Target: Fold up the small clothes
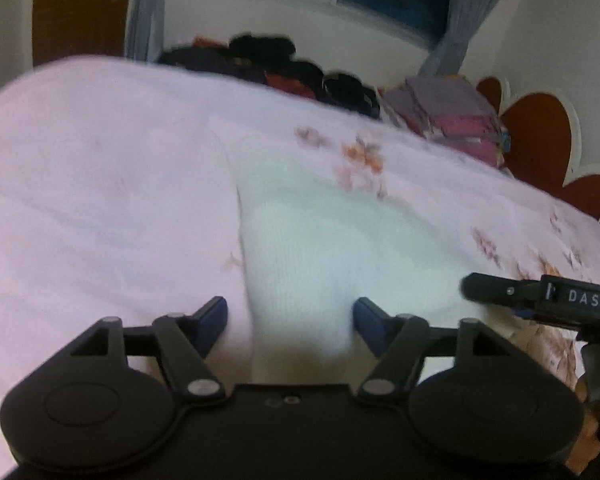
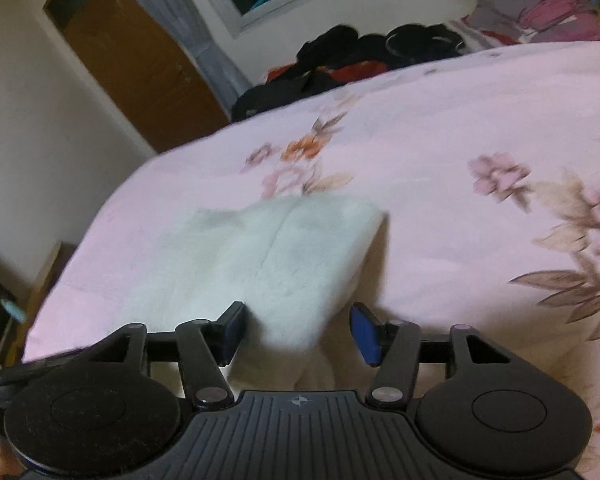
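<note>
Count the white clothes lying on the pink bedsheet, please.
1: a white garment lies near the bed's front edge, between both open grippers. Others may be hidden in the piles at the far side.

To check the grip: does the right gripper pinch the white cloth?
No. The right gripper stands open, pads off the white cloth.

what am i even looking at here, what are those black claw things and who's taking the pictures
Each black claw is a hand-held gripper with two fingers; a person holds one in each hand. A small wide-angle camera sits on each gripper and looks along its fingers, so one picture is from the left gripper and one from the right gripper. They point down at a bed with a pink flowered sheet. On it lies a small white garment, to be folded. Both grippers stand open with the garment's near edge between the fingers; the blue pads do not press it, so nothing is held. Behind lie dark clothes and a folded stack.
</note>
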Demonstrator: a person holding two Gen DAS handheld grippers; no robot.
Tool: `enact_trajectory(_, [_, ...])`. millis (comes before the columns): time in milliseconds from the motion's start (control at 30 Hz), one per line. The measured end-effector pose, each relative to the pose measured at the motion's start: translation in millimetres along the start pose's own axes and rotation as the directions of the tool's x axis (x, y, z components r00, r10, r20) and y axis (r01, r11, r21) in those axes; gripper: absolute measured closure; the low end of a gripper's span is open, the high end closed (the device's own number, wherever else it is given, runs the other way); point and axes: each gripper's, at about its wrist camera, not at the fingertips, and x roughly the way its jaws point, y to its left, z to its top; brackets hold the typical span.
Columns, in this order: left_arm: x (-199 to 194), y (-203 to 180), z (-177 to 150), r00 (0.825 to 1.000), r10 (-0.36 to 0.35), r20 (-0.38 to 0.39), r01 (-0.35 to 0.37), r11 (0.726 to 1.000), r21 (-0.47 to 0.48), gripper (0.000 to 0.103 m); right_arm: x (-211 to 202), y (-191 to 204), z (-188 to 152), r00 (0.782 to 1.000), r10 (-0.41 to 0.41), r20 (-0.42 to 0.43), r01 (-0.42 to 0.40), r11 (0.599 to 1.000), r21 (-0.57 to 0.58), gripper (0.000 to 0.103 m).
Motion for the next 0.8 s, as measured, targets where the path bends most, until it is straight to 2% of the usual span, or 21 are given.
enact_trajectory(100, [-8.4,-2.2,5.8,0.998,0.027,0.05,-0.028,0.999,0.02,0.038,-9.1,16.0,10.4,0.998,-0.042,0.054,0.046,0.997,-0.062,0.047])
enact_trajectory(200, [5.9,-3.0,10.3,0.998,0.065,0.014,-0.066,0.998,0.005,0.04,-8.2,33.8,14.9,0.996,-0.023,0.084,0.033,0.993,-0.113,0.048])
enact_trajectory(300, [19.3,-5.0,10.9,0.997,0.069,-0.019,-0.069,0.998,-0.015,0.039,11.7,48.5,8.3,0.997,-0.057,0.049,0.066,0.98,-0.189,0.05])
enact_trajectory(333, [21.0,-7.2,11.3,0.997,0.069,-0.022,-0.069,0.998,-0.014,0.039,22.3,49.3,5.8,0.996,-0.085,0.029,0.089,0.974,-0.207,0.057])
enact_trajectory(400, [20.6,-11.4,11.1,0.997,0.073,-0.024,-0.073,0.997,-0.001,0.039,39.4,43.2,2.0,0.991,-0.135,0.004,0.133,0.968,-0.211,0.059])
enact_trajectory(500, [11.2,-14.7,8.4,0.996,0.08,-0.035,-0.08,0.997,0.01,0.039,48.0,37.8,2.1,0.989,-0.15,-0.008,0.146,0.971,-0.188,0.059])
enact_trajectory(633, [-6.1,-17.3,1.8,0.995,0.09,-0.037,-0.089,0.996,0.023,0.04,22.0,46.6,1.0,0.994,-0.104,0.031,0.108,0.98,-0.168,0.059])
enact_trajectory(800, [-33.9,-20.2,-17.7,0.997,0.069,-0.043,-0.068,0.997,0.039,0.039,-17.6,66.2,-20.4,0.996,-0.075,0.049,0.084,0.97,-0.228,0.058])
